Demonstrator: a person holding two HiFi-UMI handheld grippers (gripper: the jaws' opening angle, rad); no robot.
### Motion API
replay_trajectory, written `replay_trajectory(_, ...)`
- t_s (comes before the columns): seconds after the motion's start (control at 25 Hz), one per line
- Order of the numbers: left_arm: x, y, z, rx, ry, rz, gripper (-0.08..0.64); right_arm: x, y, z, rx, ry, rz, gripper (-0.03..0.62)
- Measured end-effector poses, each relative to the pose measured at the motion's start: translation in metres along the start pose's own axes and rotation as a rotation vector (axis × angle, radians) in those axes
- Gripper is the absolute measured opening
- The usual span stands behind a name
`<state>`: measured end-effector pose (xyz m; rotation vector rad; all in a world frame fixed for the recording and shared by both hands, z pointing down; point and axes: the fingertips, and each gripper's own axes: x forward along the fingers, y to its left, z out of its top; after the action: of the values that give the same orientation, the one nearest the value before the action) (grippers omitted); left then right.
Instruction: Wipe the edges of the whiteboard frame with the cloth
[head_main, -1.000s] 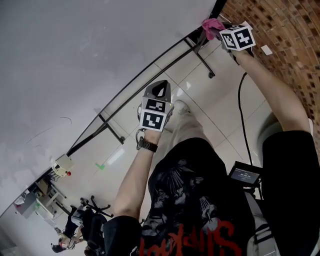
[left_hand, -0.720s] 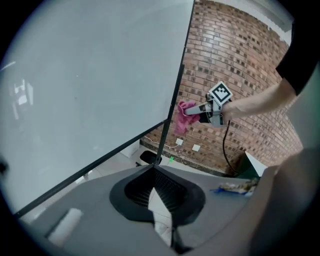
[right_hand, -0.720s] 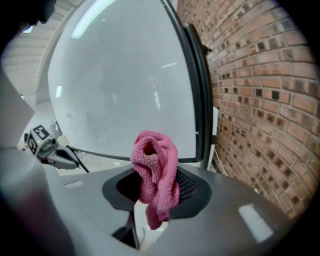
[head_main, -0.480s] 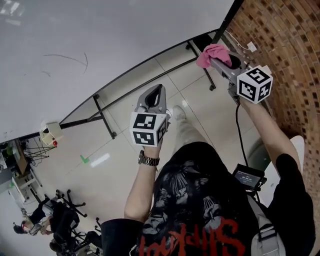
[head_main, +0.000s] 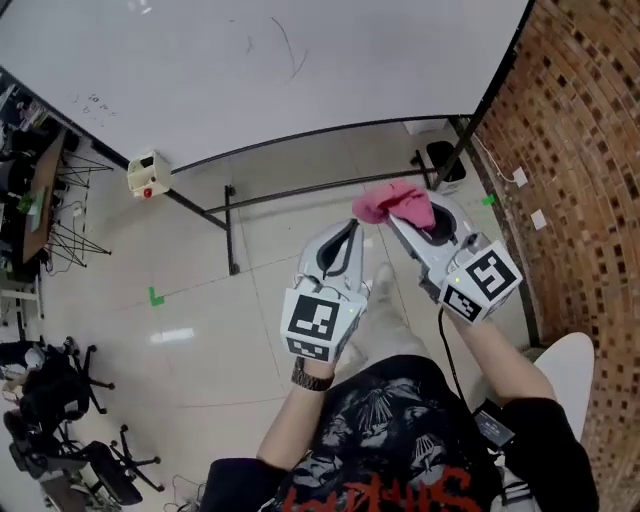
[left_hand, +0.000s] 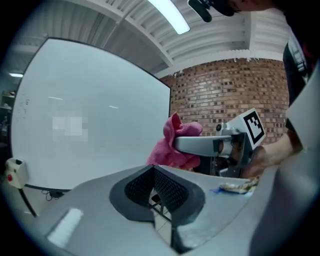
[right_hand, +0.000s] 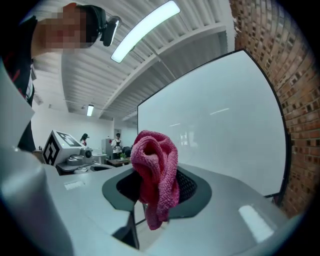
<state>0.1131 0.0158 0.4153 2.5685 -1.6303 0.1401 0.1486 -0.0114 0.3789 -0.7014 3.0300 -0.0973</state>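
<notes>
Between the jaws of the right claw (right_hand: 156, 192) sat the pink cloth (right_hand: 156, 172). It was pinched at its middle, so a bunched fold stood above the jaws and a tail hung below. That left a soft wad out front, likely the part meant to meet the frame.

From the head view, the claw was held low in front of the person's body, over the floor (head_main: 200, 290). The cloth was well apart from the whiteboard (head_main: 250, 70) and touched nothing else. The dark frame (head_main: 330, 130) ran along the board's lower edge and up its right side, near the brick wall (head_main: 590, 150). Neither stretch had the cloth on it, so by my reading no wiping was under way at this moment.

The left claw (left_hand: 154, 185) hovered just beside the right one, its jaws closed together with nothing in them. It looked merely parked out of the way, since one claw was enough to carry the cloth. A wiping stroke would need the right claw lifted and reached forward until the wad pressed on a frame edge.
</notes>
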Motion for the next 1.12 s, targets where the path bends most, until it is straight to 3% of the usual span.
replay_trajectory(0.16, -0.078, -0.036, 0.004, -0.025, -0.011, -0.004, -0.003, -0.027, 0.095, -0.019, 0.012, 0.076, 0.059, 0.123)
replay_trajectory(0.28, -0.11, -0.061, 0.009, -0.056, -0.033, 0.011, -0.003, -0.051, 0.118, -0.02, -0.016, 0.123, 0.087, 0.121)
replay_trajectory(0.56, -0.1, -0.091, 0.024, -0.079, -0.028, -0.023, -0.003, -0.087, 0.097, 0.008, -0.026, 0.119, 0.063, 0.118)
replay_trajectory(0.72, -0.097, -0.099, 0.036, -0.107, -0.044, -0.014, -0.003, -0.091, 0.099, 0.011, -0.061, 0.146, 0.143, 0.118)
replay_trajectory(0.88, -0.075, -0.161, 0.027, -0.107, -0.011, -0.134, -0.003, -0.154, 0.085, 0.009, -0.064, 0.185, 0.111, 0.118)
replay_trajectory(1.12, -0.064, -0.175, 0.035, -0.102, -0.005, -0.236, -0.003, -0.167, 0.077, 0.019, -0.026, 0.173, 0.05, 0.12)
